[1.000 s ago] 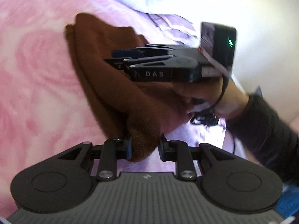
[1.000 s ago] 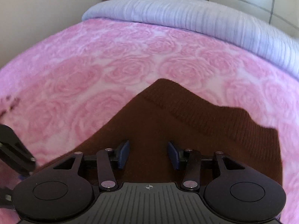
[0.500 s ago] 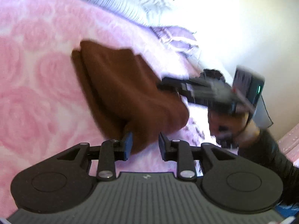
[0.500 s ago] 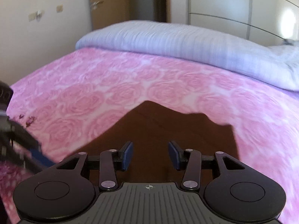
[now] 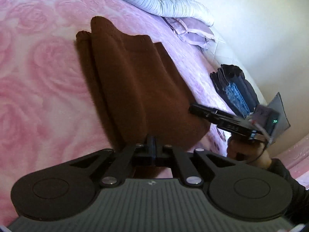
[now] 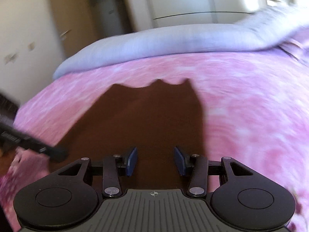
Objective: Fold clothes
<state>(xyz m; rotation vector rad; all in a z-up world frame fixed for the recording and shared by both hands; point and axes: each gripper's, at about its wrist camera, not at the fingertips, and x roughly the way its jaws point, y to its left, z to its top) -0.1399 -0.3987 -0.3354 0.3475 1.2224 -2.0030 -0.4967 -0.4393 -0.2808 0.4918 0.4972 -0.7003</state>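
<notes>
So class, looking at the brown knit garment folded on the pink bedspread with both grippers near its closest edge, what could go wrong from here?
1. The left gripper has just closed at the brown garment's near edge; no cloth shows between its fingers, so pulling may lift nothing.
2. The right gripper hangs open over the cloth, and its view is blurred; it might snag and undo the folds.
3. The two grippers are close and could collide.

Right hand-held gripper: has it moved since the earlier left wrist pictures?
Yes. The right hand-held gripper has come off the brown garment toward the bed edge, now beside the dark folded stack.
</notes>
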